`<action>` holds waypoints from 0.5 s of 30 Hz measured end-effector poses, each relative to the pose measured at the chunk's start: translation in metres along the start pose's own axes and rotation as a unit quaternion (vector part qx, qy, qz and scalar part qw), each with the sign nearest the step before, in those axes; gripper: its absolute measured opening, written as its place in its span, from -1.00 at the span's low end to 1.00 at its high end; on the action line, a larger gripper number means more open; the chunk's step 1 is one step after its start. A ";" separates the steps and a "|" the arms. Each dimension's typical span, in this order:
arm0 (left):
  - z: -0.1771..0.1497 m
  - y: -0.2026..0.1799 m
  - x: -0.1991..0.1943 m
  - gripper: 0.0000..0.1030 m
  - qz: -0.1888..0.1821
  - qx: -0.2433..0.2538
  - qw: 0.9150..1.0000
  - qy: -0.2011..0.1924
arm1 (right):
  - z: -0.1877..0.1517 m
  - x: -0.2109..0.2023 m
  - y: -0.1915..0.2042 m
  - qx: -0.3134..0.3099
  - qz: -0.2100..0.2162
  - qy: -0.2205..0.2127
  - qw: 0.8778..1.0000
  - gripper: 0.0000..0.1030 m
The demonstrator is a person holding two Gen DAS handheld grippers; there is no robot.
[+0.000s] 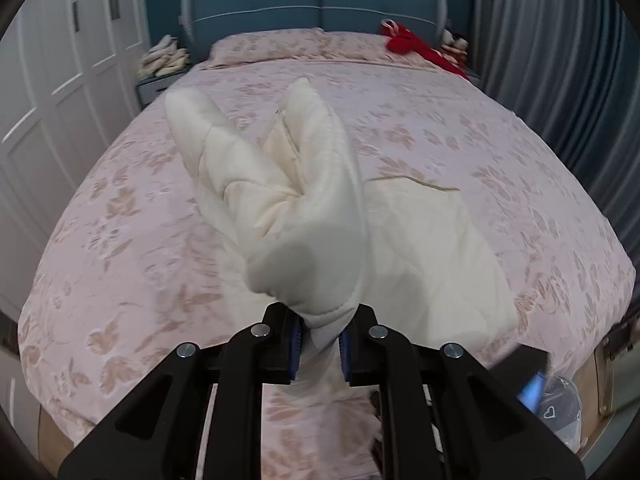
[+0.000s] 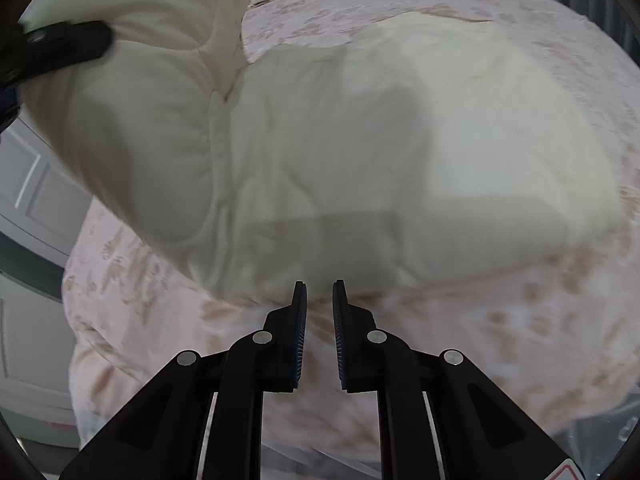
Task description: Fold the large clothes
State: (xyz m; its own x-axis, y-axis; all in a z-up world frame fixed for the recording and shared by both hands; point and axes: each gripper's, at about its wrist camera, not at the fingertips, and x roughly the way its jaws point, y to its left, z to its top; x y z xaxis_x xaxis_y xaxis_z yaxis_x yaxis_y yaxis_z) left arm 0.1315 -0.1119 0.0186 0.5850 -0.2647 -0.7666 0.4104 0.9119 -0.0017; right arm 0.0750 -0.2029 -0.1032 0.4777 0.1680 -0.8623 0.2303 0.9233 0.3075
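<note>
1. One cream padded garment (image 1: 304, 208) is lying on one bed (image 1: 120, 240) covered in a pink floral spread; most of it is resting on the spread toward 3 o'clock in the left wrist view, while a bunched part is rising off it.
2. Two pairs of tongs are showing, one per hand.
3. The left tongs (image 1: 320, 344) are standing nearly closed, their blue pads pinching a thick rolled edge of the garment at 6 o'clock in that view; two padded lobes are fanning out beyond the grip toward 11 and 12 o'clock.
4. The right tongs (image 2: 320, 320) are standing almost closed with a narrow gap, nothing showing between the pads; the tips are pointing at the garment's near edge, and whether they are touching it I cannot tell.
5. In the right wrist view the left tongs' black finger is showing at 10 o'clock, pressed into the lifted cream fabric.
6. One blue headboard (image 1: 320, 4) is standing at 12 o'clock, one red item (image 1: 408, 42) at 1 o'clock.
</note>
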 end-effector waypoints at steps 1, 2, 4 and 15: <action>-0.001 -0.005 0.003 -0.74 -0.002 0.004 1.000 0.003 | -0.003 -0.006 -0.009 0.002 -0.010 -0.001 1.000 -0.78; -0.001 -0.015 0.008 -0.74 -0.006 0.012 1.000 0.008 | -0.007 -0.014 -0.024 0.009 -0.023 -0.003 1.000 -0.78; -0.002 -0.037 0.021 -0.74 -0.015 0.026 0.999 0.023 | -0.012 -0.026 -0.047 0.026 -0.038 -0.003 0.999 -0.78; -0.049 -0.126 0.082 -0.74 -0.016 0.104 0.989 0.100 | -0.003 -0.072 -0.139 0.085 -0.078 -0.024 0.993 -0.68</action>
State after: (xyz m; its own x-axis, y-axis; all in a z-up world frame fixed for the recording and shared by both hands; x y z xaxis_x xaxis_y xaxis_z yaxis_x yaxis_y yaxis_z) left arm 0.0938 -0.2335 -0.0756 0.4269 -0.2064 -0.8804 0.5744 0.8138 0.0877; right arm 0.0059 -0.3425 -0.0849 0.4645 0.0063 -0.8855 0.4428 0.8644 0.2384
